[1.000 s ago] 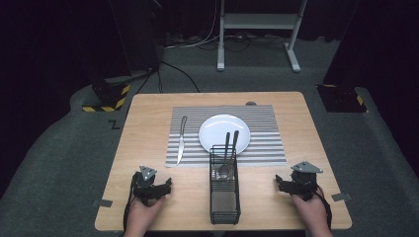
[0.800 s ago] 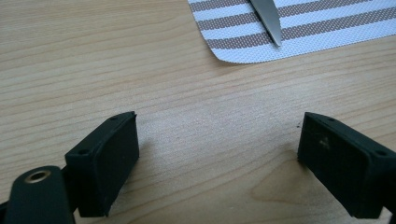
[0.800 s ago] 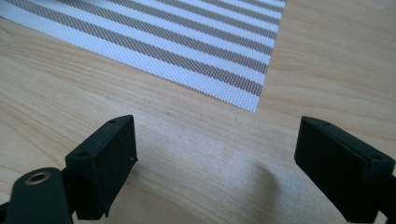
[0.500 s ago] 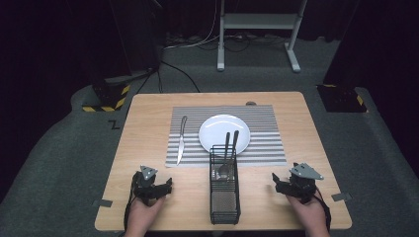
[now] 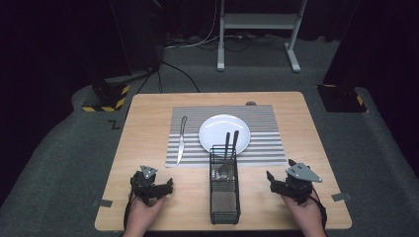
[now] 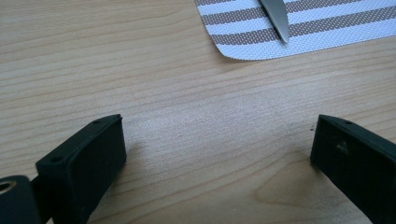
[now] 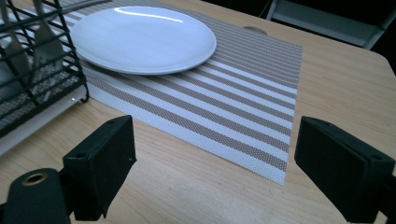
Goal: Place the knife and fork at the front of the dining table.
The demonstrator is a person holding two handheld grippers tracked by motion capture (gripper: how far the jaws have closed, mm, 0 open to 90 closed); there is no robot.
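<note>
The wire cutlery basket (image 5: pixel 225 187), a narrow black mesh caddy, stands on the near half of the wooden table (image 5: pixel 148 106), its long axis running from the person toward the far edge. Two dark-handled utensils (image 5: pixel 230 150), with what looks like a spoon bowl among them, lean in its far end, their handles tilted over the rim of the white plate (image 5: pixel 217 129). In the right gripper view the basket's bars (image 7: pixel 37 79) sit at the left, close to the jaw on that side, with pale metal utensil heads behind the wires.

The basket lies between the two hands, to the inner side of each. The right gripper (image 5: pixel 285 185) appears somewhat nearer to it than the left gripper (image 5: pixel 155 187), and is angled toward the basket and plate. It is judged the likelier to reach for the utensils.

The right gripper's jaws stand wide apart with nothing between them; bare wood and the corner of the placemat (image 7: pixel 261 112) show in the gap. The left gripper's jaws have just been opening and are also spread wide and empty over bare wood (image 6: pixel 205 140).

The plate is smooth, glossy and round, resting on the woven placemat of grey and white stripes. A steel knife (image 5: pixel 181 139) lies on the placemat left of the plate, its long axis parallel to the basket's; its blade tip (image 6: pixel 275 18) shows ahead of the left gripper.
</note>
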